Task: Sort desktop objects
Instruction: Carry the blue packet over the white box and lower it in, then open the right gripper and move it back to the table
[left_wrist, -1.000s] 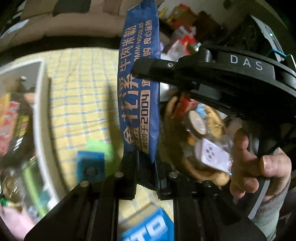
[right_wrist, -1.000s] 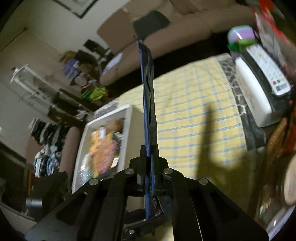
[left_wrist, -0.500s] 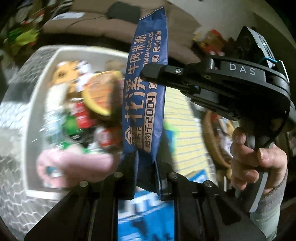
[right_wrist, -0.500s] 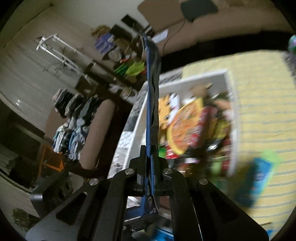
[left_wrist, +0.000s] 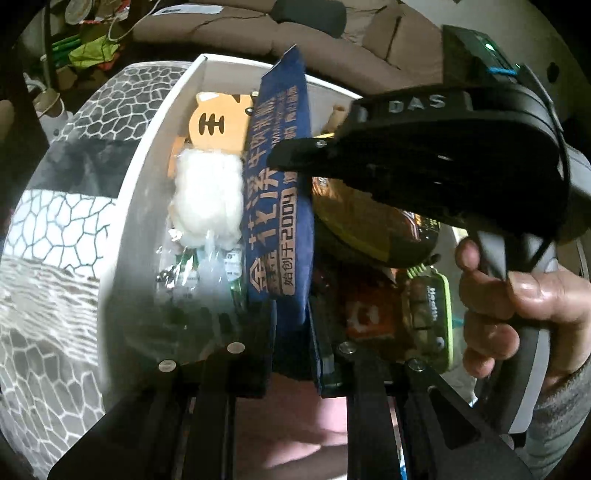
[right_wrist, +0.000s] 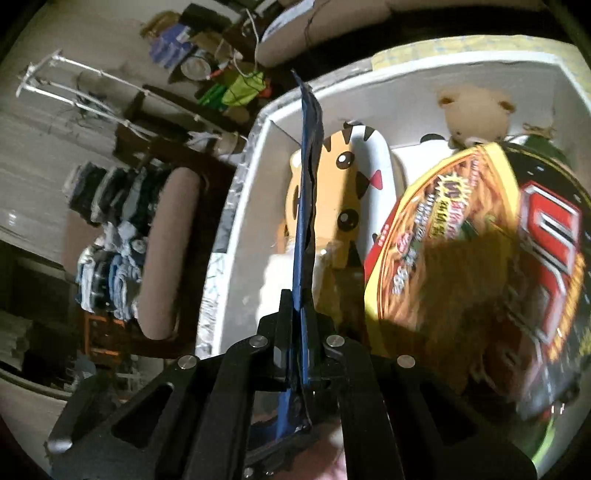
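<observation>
Now both grippers, left (left_wrist: 290, 325) and right (right_wrist: 301, 325), pinch the blue packet (left_wrist: 275, 192) over the bin (left_wrist: 147, 155); lower it, then open both together.

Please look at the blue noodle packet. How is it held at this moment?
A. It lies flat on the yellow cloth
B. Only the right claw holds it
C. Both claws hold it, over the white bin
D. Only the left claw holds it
C: the left claw pinches the packet's lower end, the right claw clamps it edge-on higher up, and the white bin with toys and snacks lies behind it.
</observation>
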